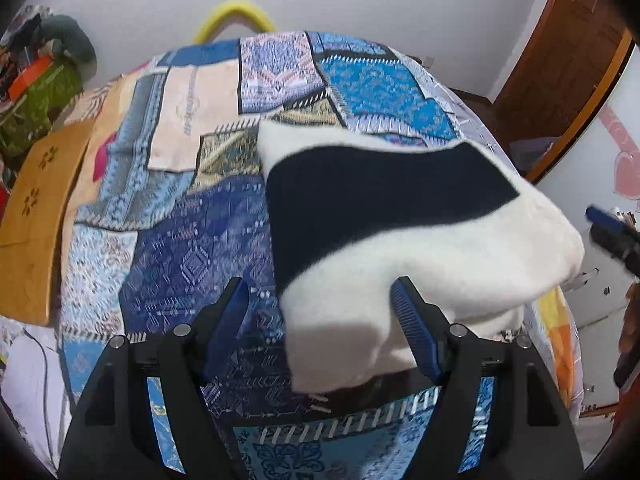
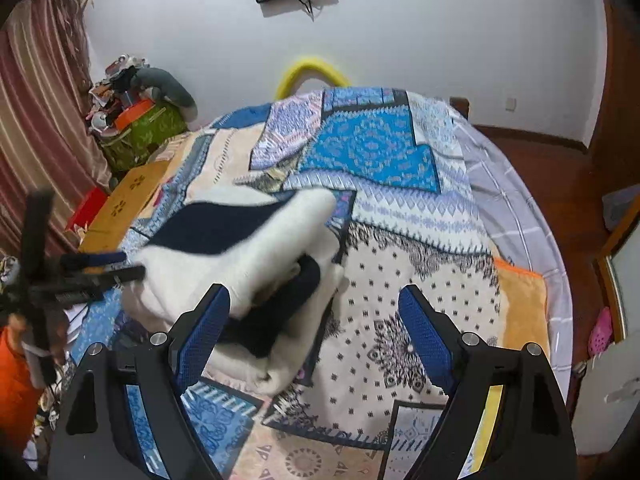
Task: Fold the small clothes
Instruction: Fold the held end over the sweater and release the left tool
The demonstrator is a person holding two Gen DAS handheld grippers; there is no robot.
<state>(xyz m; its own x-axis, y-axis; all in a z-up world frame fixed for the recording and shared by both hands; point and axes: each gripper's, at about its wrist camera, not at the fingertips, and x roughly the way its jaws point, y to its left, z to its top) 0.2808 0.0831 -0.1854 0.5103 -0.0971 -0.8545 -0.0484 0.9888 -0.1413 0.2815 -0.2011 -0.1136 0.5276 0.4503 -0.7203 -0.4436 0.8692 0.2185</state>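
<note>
In the centre of my left view, the white and navy garment [image 1: 400, 216] lies bunched on the patchwork bedspread [image 1: 200, 240]; in my right view it sits left of centre. My left gripper [image 1: 320, 308] has its jaws spread, the garment's lower edge between them. My right gripper [image 2: 316, 312] is spread too, its left finger beside the cloth.

Bed covered by blue, cream and white patchwork-print quilt [image 2: 400, 208]; folded white-and-navy fleece garment [image 2: 256, 256] lies on its near-left part, tan wooden board [image 2: 128, 196] at far-left edge.
</note>
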